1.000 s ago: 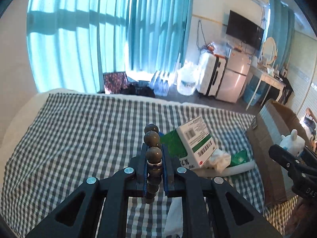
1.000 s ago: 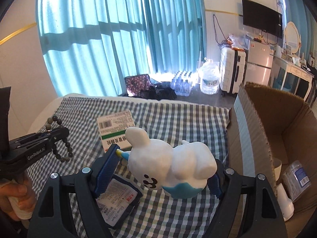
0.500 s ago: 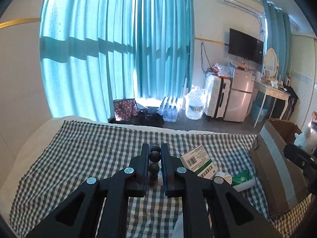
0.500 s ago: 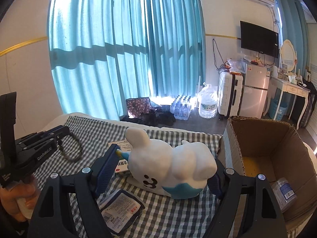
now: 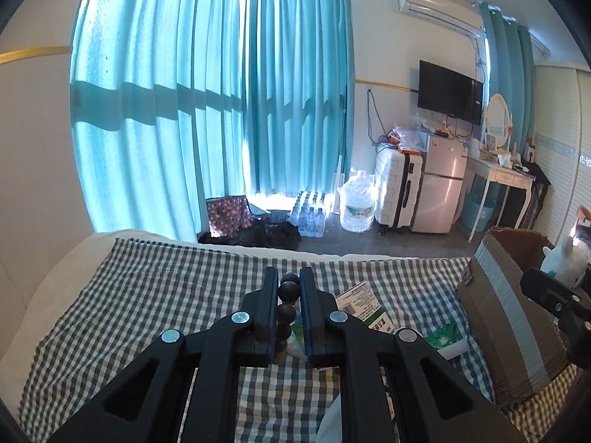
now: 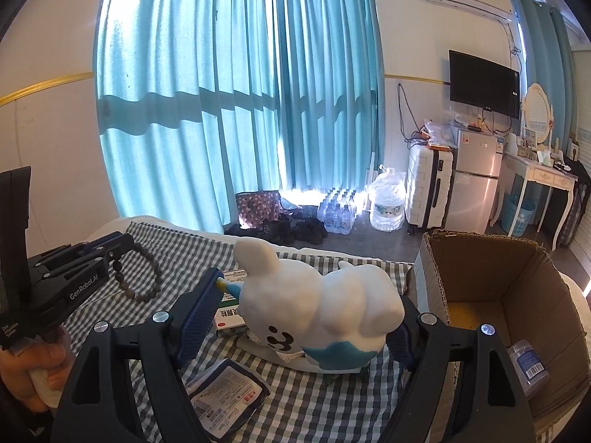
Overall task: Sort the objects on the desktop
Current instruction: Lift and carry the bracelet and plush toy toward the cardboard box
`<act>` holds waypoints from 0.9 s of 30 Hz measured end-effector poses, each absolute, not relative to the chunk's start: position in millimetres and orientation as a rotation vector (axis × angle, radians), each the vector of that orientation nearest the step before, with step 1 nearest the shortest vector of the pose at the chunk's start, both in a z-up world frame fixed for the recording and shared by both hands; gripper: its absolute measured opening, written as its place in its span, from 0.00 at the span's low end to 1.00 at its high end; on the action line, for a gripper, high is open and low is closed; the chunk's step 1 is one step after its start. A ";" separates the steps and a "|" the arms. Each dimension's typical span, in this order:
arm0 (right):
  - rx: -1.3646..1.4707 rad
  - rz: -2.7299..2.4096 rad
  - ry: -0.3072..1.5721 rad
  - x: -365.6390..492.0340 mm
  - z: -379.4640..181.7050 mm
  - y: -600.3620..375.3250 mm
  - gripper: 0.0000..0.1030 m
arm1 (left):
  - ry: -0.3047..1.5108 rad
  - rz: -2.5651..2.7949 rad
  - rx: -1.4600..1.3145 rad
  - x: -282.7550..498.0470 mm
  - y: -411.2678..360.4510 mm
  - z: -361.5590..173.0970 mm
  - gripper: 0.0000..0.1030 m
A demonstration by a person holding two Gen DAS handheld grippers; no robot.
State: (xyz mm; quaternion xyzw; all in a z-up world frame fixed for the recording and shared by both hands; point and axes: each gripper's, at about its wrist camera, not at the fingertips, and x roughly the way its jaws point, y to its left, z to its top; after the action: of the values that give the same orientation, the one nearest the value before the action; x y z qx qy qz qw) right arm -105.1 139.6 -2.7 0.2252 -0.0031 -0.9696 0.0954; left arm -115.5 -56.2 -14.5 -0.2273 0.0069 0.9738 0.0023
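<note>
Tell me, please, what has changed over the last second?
Both grippers have lifted off the checked cloth: the left gripper carrying the bead bracelet, the right gripper the white plush toy. Both grips are unchanged; the cardboard box stayed put.

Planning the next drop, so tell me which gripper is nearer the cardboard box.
Right. The right gripper, holding the white plush toy, is just beside the cardboard box. The left gripper, holding the bead bracelet, is across the bed from it.
</note>
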 end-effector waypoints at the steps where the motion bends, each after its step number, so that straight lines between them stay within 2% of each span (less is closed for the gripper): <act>1: 0.665 -2.877 -0.007 -104.2 -2.3 140.4 0.76 | 0.027 3.055 -0.706 -115.3 -54.4 -13.4 0.11; 27: 0.563 -2.973 -0.103 -80.8 29.3 197.5 0.76 | 0.061 3.043 -0.605 -102.9 12.9 30.6 0.11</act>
State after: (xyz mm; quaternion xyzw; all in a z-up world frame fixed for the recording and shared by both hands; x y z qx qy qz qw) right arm -80.8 197.5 29.3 0.1856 -0.0341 -0.9804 0.0570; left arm -102.9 12.9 30.6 -0.1948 0.0196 0.9805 0.0191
